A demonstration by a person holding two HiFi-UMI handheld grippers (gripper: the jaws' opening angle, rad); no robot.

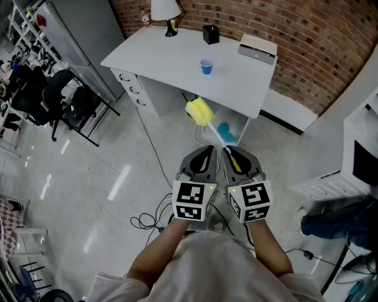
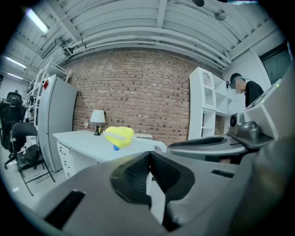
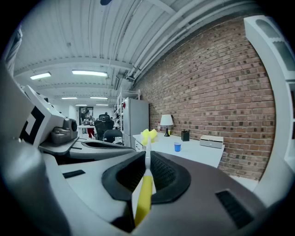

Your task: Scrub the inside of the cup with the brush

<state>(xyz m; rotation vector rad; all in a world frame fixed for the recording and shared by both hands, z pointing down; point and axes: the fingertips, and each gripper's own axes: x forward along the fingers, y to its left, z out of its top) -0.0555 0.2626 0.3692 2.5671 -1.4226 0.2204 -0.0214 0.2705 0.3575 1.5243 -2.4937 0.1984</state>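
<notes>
A small blue cup [image 1: 206, 66] stands upright on the white table [image 1: 171, 53], well ahead of both grippers. My right gripper [image 1: 229, 152] is shut on the brush handle [image 3: 144, 198]. The white shaft runs forward to the brush's yellow sponge head [image 1: 199, 111], which hangs in the air short of the table's front edge. In the right gripper view the sponge head [image 3: 148, 135] sits just left of the cup [image 3: 177, 146]. My left gripper [image 1: 208, 148] is close beside the right one, shut with nothing between its jaws [image 2: 150, 159]. From the left gripper view the sponge head [image 2: 119, 136] half hides the cup [image 2: 116, 148].
On the table stand a lamp [image 1: 165, 12], a black holder [image 1: 210, 33] and a white box [image 1: 258, 48]. A teal object [image 1: 225, 131] lies under the table. Black office chairs [image 1: 65, 100] stand at the left, cables [image 1: 147, 218] trail on the floor, and a white shelf unit [image 2: 207, 110] stands at the right.
</notes>
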